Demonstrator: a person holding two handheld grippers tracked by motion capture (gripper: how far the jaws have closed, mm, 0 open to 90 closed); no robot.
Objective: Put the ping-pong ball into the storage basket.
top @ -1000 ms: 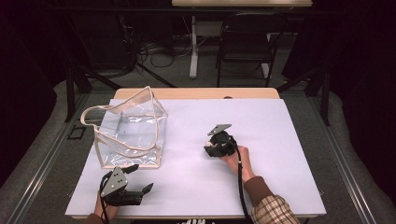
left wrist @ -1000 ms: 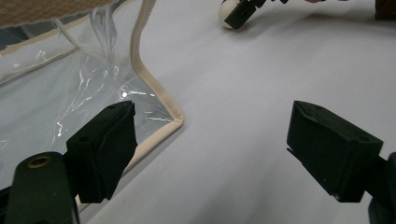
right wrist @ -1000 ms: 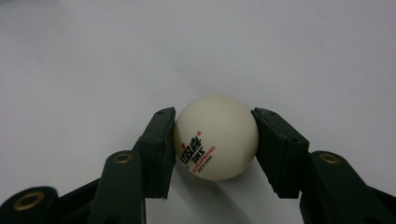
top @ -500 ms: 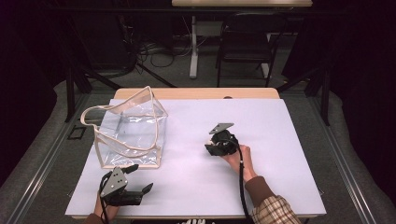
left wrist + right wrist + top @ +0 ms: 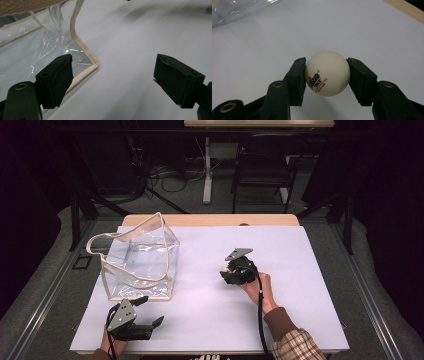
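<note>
A cream table-tennis ball (image 5: 327, 73) with black and red print sits between the two black pads of my right gripper (image 5: 327, 75), which is shut on it a little above the white table. In the high view that gripper (image 5: 226, 272) hangs over the middle of the table, held from the right by a hand. A clear plastic bag (image 5: 141, 257) with beige trim stands upright at the table's left. My left gripper (image 5: 149, 311) rests near the front left edge, just in front of the bag, open and holding nothing. Its view shows the bag's lower corner (image 5: 93, 65) close to the left pad.
The white table top (image 5: 300, 270) has free room to the right and in front of the bag. A wooden strip (image 5: 210, 220) runs along its far edge. Beyond it stand a dark chair (image 5: 262, 165) and cables on the floor.
My right gripper has risen slightly with the ball in it. The left gripper and the bag have stayed where they were.
</note>
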